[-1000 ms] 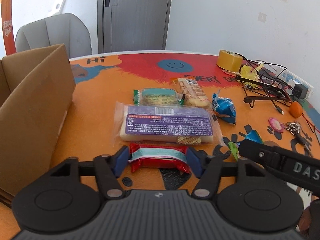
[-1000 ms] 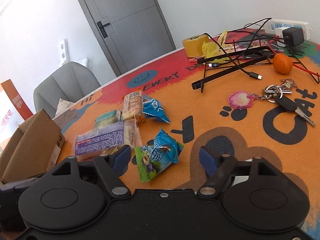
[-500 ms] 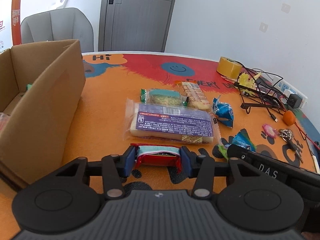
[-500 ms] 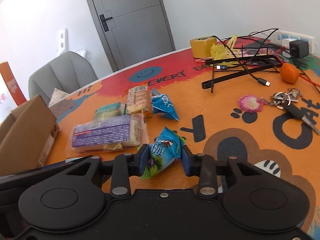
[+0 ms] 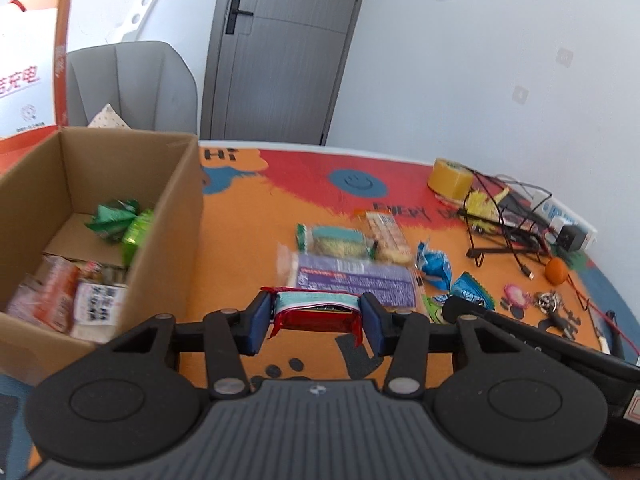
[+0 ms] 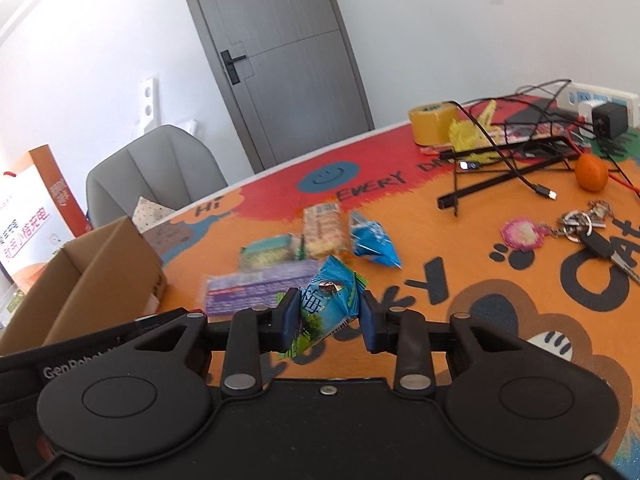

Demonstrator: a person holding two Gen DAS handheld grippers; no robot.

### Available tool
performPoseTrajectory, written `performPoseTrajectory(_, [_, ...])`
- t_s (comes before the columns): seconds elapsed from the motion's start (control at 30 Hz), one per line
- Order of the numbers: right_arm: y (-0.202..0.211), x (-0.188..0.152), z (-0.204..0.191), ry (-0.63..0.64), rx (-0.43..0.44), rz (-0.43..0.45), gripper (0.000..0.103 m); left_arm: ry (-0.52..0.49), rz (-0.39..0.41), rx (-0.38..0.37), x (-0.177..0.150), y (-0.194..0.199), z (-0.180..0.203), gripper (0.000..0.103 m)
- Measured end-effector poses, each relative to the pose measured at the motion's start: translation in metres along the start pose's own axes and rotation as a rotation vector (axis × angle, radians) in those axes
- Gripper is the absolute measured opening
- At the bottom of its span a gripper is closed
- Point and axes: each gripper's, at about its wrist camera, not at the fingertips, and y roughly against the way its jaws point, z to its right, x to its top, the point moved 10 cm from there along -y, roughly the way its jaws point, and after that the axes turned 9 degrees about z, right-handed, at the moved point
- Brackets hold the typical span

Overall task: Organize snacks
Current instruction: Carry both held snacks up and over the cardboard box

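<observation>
1. The red snack packet (image 5: 317, 314) sits clamped between the blue pads of the left gripper (image 5: 317, 320), lifted clear of the table (image 5: 248, 248), its white-and-teal band facing up.
2. The blue-green snack bag (image 6: 326, 308) is pinched between the pads of the right gripper (image 6: 326, 320), tilted with one end pointing down, also off the table surface.
3. Just beyond the left gripper lies the long purple packet (image 5: 356, 280), flat on the orange mat near the middle of the table.
4. Behind it, toward the far edge, lie a green-wrapped cake (image 5: 334, 240) and a clear biscuit pack (image 5: 386, 234), side by side and touching.
5. A small blue bag (image 5: 434, 264) rests to the right of the purple packet.
6. The cardboard box (image 5: 176, 216) stands open at the table's left edge; inside are green wrappers (image 5: 120, 220) at the back and red-and-white packets (image 5: 68, 300) at the front.
7. Toward the far right corner are a roll of yellow tape (image 5: 450, 178), tangled black cables (image 5: 504, 216), a power strip (image 5: 568, 220) and a small orange fruit (image 5: 557, 271).
8. Keys with a pink tag (image 6: 568, 228) lie near the right edge.
</observation>
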Motion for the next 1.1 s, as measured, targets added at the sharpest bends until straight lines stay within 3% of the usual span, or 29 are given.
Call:
performPoseTrajectory(0.63, [0.026,0.025,-0.068,0.096,0.078,0.044,0.032,0.05,0.125,-0.007,0.046,0.062,-0.032,0.047])
performPoseTrajectory(1.1, [0.035,0.03,-0.115,0.152,0.106,0.04,0.032,0.086,0.171,0.042,0.062,0.088,-0.087,0.047])
